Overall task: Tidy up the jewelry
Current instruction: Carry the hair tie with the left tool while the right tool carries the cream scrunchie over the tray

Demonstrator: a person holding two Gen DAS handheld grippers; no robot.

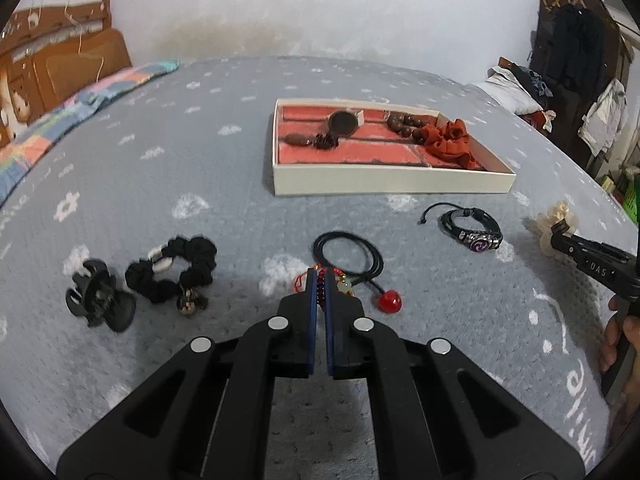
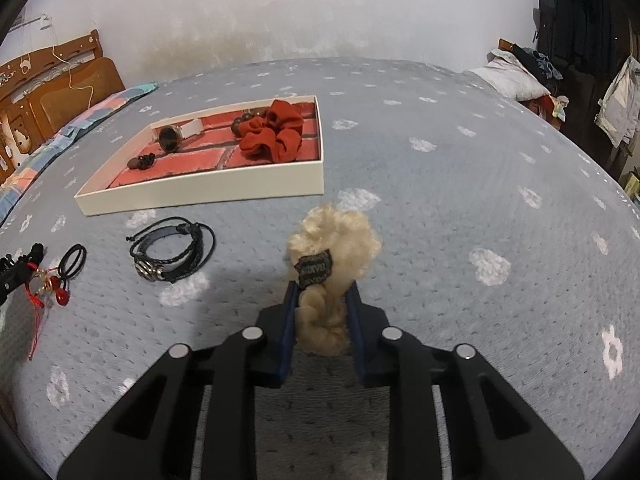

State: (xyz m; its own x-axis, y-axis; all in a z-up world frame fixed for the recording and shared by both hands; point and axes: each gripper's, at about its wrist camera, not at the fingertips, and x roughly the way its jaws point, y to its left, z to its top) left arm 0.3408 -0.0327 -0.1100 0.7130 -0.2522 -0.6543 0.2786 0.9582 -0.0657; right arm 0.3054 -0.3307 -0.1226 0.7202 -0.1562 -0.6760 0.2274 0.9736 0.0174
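Note:
My left gripper (image 1: 319,276) is shut on a red bead bracelet (image 1: 320,285) with red cords and a pale charm, just above the bed cover. My right gripper (image 2: 322,294) is shut on a cream fluffy scrunchie (image 2: 336,240) with a black label; it shows at the right edge of the left wrist view (image 1: 554,222). A white tray (image 1: 392,180) with a red brick-pattern liner lies ahead and holds a watch (image 1: 343,122), wooden beads (image 1: 402,124) and a red scrunchie (image 1: 450,140). The tray (image 2: 208,190) is to the left in the right wrist view.
On the grey bed cover lie a black cord necklace with a red heart (image 1: 390,302), a black leather bracelet (image 1: 474,230), a black scrunchie (image 1: 176,270) and a black claw clip (image 1: 100,298). A wooden headboard (image 1: 60,64) stands far left, hanging clothes far right.

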